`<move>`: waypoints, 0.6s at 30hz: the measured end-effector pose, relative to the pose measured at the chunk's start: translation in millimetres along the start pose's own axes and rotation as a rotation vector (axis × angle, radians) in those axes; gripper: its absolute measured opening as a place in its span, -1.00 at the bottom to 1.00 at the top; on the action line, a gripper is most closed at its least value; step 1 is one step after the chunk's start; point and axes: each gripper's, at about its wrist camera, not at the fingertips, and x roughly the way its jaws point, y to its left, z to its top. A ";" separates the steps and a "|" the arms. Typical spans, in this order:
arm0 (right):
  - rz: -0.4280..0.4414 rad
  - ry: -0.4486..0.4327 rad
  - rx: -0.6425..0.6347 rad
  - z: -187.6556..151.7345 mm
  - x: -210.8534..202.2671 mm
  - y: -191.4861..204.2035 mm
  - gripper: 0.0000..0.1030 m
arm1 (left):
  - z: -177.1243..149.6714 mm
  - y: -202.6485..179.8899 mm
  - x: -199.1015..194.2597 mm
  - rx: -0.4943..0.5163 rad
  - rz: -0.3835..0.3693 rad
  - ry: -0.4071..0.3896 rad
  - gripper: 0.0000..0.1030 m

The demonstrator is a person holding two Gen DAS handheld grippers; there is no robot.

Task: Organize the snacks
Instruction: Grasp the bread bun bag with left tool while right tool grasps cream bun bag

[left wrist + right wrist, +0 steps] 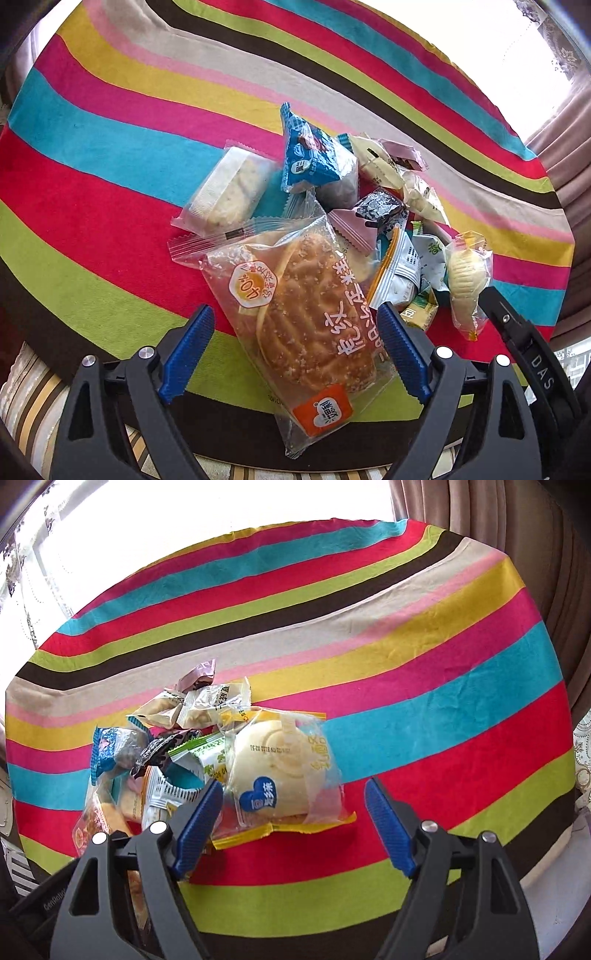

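Note:
A heap of wrapped snacks lies on the striped tablecloth (110,147). Nearest is a big seeded bread pack (310,317) in clear wrap with an orange label. My left gripper (299,347) is open and straddles it, with a gap at the left pad. Behind it lie a white bar (229,192), a blue pack (314,158), a dark pack (380,208) and cream packs (380,162). At the heap's right side my right gripper (291,786) is open around a pale round pastry pack (280,768), its left pad at the wrapper's edge. The pastry pack (467,273) also shows in the left wrist view.
The right gripper's black body (524,343) reaches in beside the heap. Brown curtains (498,524) and a bright window stand behind the table. The cloth's near edge (221,435) runs under the left gripper, with striped fabric (33,398) below it. Bare cloth (443,701) spreads to the right.

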 end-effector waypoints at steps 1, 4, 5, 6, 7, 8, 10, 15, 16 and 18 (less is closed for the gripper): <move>0.000 0.007 -0.003 1.2 4.8 1.5 0.55 | -0.2 0.2 2.0 0.002 -0.001 0.005 0.64; 0.001 0.023 -0.010 3.4 17.4 5.5 0.55 | -0.8 -1.4 4.6 0.022 0.004 0.011 0.57; 0.000 0.027 -0.011 4.1 21.1 6.3 0.55 | -0.8 -2.3 4.9 0.026 0.005 0.012 0.54; -0.001 0.031 -0.012 4.8 24.7 6.8 0.55 | -0.8 -3.3 5.3 0.032 0.006 0.012 0.52; -0.005 0.034 -0.011 5.6 28.2 6.7 0.55 | -0.9 -4.3 5.8 0.038 0.007 0.013 0.48; -0.012 0.034 -0.010 6.5 31.1 6.5 0.55 | -0.7 -4.7 6.4 0.041 0.010 0.014 0.46; -0.014 0.035 -0.007 8.4 35.9 6.0 0.58 | -1.0 -5.8 6.4 0.049 0.016 0.011 0.40; -0.021 0.045 -0.020 8.8 43.7 7.7 0.58 | -1.4 -8.2 6.8 0.063 0.029 0.010 0.27; -0.025 0.047 -0.026 8.9 45.2 8.4 0.58 | -1.7 -8.4 6.7 0.066 0.031 0.009 0.23; -0.035 0.051 -0.038 8.2 47.8 9.6 0.58 | -2.1 -9.4 6.3 0.074 0.036 0.006 0.18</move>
